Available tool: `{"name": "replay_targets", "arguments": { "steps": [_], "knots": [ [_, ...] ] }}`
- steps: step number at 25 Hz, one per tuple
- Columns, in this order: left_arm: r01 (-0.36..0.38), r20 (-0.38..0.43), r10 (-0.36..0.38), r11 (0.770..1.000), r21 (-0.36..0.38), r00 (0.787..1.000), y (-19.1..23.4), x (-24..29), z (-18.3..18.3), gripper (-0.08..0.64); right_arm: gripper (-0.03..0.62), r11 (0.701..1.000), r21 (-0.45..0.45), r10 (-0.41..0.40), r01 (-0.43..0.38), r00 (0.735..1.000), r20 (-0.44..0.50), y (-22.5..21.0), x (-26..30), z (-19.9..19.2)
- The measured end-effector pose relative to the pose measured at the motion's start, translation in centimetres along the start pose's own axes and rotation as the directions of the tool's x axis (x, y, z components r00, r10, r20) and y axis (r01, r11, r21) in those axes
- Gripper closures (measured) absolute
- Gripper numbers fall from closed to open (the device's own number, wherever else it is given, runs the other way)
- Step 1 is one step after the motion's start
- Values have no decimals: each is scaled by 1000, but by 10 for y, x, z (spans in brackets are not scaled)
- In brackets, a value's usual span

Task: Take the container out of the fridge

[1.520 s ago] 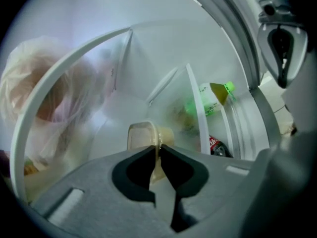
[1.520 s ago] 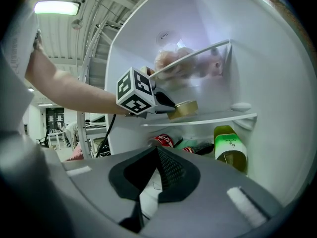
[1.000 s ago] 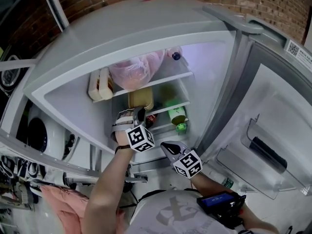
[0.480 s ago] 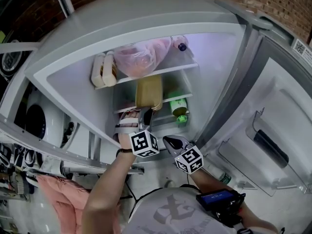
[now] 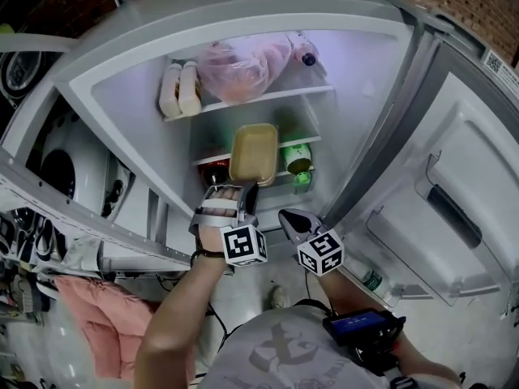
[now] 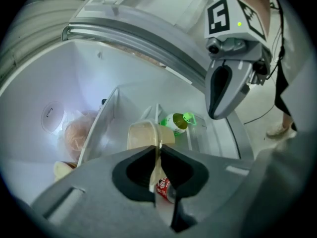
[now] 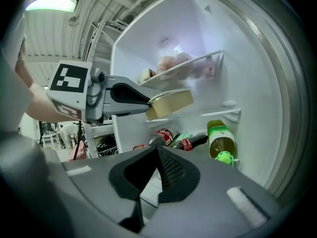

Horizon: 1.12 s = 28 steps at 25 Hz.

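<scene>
1. Fridge [image 5: 138,120], door [image 5: 478,177] swung open at the right.
2. Container [image 5: 254,154]: a tan, shallow box, held in the air at the front edge of the middle shelf and below the top shelf [image 5: 296,96]. It is tilted and appears clear of the shelf, though not yet outside the fridge.
3. Left gripper [image 5: 246,188]: jaws clamped on the container's near rim only, with nothing supporting the far end.
4. Right gripper [image 5: 289,217]: jaws together with nothing between them, held just beside the left gripper at the lower right of the opening.
5. Green bottle [image 5: 298,159] lies on the middle shelf just right of the container. Cola bottles [image 7: 166,134] lie below it. A pink bag [image 5: 239,67] sits on the top shelf.
6. Likely risks:
   - The grip on a thin rim may let the container pivot or slip, dropping it onto the bottles.
   - Further tilt could spill any contents.
   - A pull that rises too high may knock the far end against the top shelf's front edge.
   - A drift to the right may nudge the green bottle off its shelf.
</scene>
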<state>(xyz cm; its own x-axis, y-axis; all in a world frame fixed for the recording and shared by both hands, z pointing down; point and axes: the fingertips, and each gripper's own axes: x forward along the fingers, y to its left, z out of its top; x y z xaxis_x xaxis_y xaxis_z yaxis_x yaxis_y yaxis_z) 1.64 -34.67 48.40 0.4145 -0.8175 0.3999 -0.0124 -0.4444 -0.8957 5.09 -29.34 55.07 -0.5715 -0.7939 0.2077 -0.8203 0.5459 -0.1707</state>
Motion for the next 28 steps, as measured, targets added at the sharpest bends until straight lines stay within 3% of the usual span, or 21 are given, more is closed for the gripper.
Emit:
{"name": "replay_targets", "arguments": {
  "steps": [8, 13, 21, 28],
  "knots": [
    [-4, 14, 4, 1000, -14, 1000, -29, -51, -4, 523, 586, 998, 18, -54, 54, 998, 9, 15, -24, -5],
    [-3, 1, 3, 999, -34, 1000, -45, -82, -15, 523, 586, 999, -2, -34, 34, 999, 6, 39, -28, -3],
    [9, 2, -9, 999, 36, 1000, -78, -144, -9, 523, 586, 1000, -22, -10, 10, 1000, -14, 76, -40, -11],
    [6, -27, -5, 1000, 25, 1000, -99, -188, -27, 523, 586, 999, -31, 41, -42, 999, -29, 116, -44, -18]
  ]
}}
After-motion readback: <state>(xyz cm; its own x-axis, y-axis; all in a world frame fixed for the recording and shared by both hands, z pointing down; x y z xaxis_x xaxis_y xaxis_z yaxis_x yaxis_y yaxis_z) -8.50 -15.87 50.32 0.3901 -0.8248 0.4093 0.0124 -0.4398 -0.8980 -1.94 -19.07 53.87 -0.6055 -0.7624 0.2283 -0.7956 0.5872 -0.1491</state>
